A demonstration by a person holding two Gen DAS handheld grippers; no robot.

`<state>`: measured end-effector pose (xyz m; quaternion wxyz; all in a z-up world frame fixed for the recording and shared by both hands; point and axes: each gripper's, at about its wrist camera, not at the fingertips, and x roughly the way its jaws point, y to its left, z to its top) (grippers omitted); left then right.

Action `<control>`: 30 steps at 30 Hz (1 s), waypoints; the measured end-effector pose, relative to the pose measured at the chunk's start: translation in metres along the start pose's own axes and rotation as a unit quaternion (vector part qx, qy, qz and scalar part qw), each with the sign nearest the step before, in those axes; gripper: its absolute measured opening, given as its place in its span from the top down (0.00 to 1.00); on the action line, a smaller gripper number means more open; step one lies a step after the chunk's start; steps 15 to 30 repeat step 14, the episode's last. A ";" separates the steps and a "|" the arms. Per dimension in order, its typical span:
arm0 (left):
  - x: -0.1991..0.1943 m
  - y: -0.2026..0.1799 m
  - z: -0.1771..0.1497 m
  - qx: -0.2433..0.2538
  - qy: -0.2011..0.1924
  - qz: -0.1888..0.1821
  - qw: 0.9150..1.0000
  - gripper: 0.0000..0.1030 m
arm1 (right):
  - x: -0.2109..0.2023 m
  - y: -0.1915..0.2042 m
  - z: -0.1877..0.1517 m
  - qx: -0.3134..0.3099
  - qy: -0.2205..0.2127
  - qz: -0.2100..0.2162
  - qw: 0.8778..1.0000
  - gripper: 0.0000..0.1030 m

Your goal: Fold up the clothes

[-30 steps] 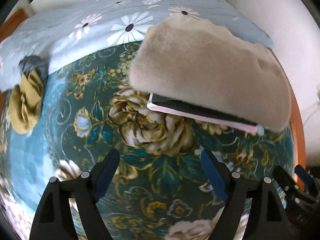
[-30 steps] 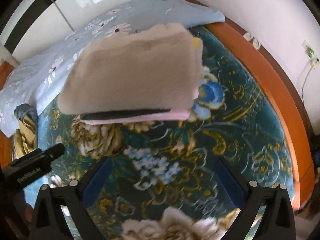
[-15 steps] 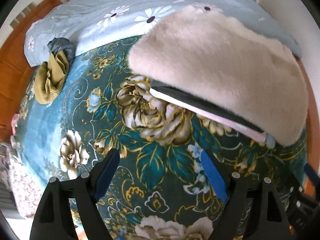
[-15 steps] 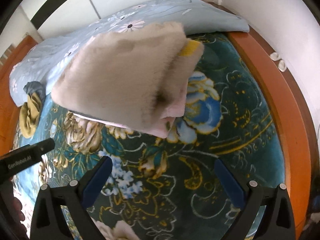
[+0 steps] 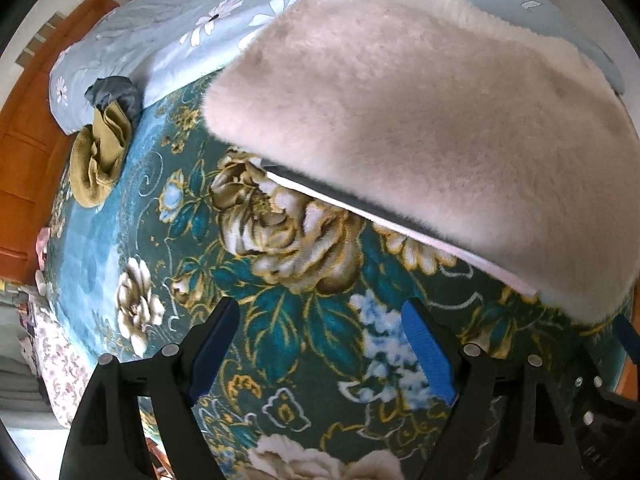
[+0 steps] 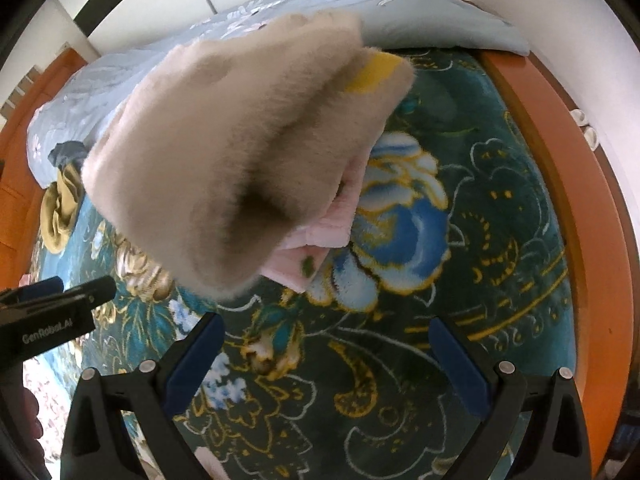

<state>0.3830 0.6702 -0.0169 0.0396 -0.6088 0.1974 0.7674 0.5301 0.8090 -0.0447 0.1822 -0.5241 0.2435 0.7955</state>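
Left gripper (image 5: 320,344) fingers spread wide, holding nothing, right gripper (image 6: 328,360) likewise wide and empty, folded fleece garment (image 5: 420,120) lying on floral blanket (image 5: 280,320).

I see plush beige fleece garment (image 5: 420,120), velvety floral blanket (image 5: 280,280), smooth cotton daisy quilt (image 5: 160,40), matt black plastic fingers (image 6: 120,400), glossy wooden frame (image 6: 560,200).

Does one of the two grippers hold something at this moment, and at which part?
Nothing is held. The left gripper and the right gripper are both open over the bedspread, short of the folded fleece.
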 end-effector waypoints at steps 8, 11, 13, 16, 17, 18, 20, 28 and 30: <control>0.011 -0.011 0.005 -0.018 0.018 0.001 1.000 0.19 | 0.012 -0.006 0.010 -0.026 0.009 0.006 1.000 0.00; 0.013 -0.014 0.004 -0.020 0.022 0.004 1.000 0.19 | 0.013 -0.006 0.010 -0.033 0.008 0.010 0.999 0.00; 0.014 -0.014 0.003 -0.021 0.023 0.005 1.000 0.19 | 0.013 -0.006 0.011 -0.039 0.008 0.012 0.999 0.00; 0.013 -0.014 0.002 -0.019 0.021 0.004 1.000 0.19 | 0.013 -0.005 0.011 -0.042 0.007 0.013 0.999 0.00; 0.013 -0.014 0.002 -0.019 0.021 0.004 1.000 0.19 | 0.013 -0.005 0.011 -0.042 0.007 0.013 0.999 0.00; 0.013 -0.014 0.002 -0.019 0.021 0.004 1.000 0.19 | 0.013 -0.005 0.011 -0.042 0.007 0.013 0.999 0.00; 0.013 -0.014 0.002 -0.019 0.021 0.004 1.000 0.19 | 0.013 -0.005 0.011 -0.042 0.007 0.013 0.999 0.00; 0.013 -0.014 0.002 -0.019 0.021 0.004 1.000 0.19 | 0.013 -0.005 0.011 -0.042 0.007 0.013 0.999 0.00; 0.013 -0.014 0.002 -0.019 0.021 0.004 1.000 0.19 | 0.013 -0.005 0.011 -0.042 0.007 0.013 0.999 0.00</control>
